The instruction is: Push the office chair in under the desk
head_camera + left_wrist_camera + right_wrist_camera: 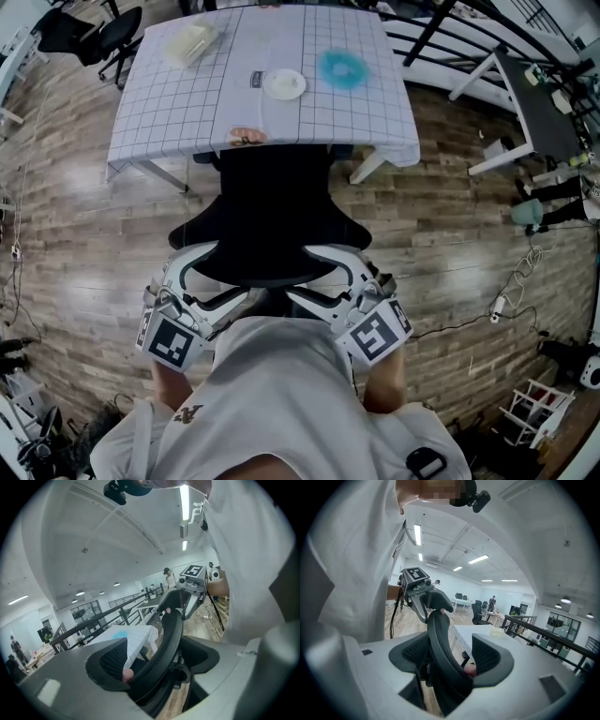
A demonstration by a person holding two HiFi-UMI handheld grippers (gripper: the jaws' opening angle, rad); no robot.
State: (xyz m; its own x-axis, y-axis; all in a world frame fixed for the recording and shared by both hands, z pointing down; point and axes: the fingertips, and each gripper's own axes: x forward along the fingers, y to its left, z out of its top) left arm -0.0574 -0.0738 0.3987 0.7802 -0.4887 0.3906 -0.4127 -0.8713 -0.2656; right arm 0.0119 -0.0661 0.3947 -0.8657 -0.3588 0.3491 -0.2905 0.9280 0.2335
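White shirt (281, 394) fills the foreground. Just past it, the left gripper (217, 281) and right gripper (325, 278) each have their fingers clenched on one side of the chair (272, 211) back, probably to steer it straight. The chair's front is tucked slightly under the checked surface (187, 103).

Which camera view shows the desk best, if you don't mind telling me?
The head view: the desk lies below the camera with nearly its whole checked top in sight. Each gripper view catches only a corner of it past the chair.
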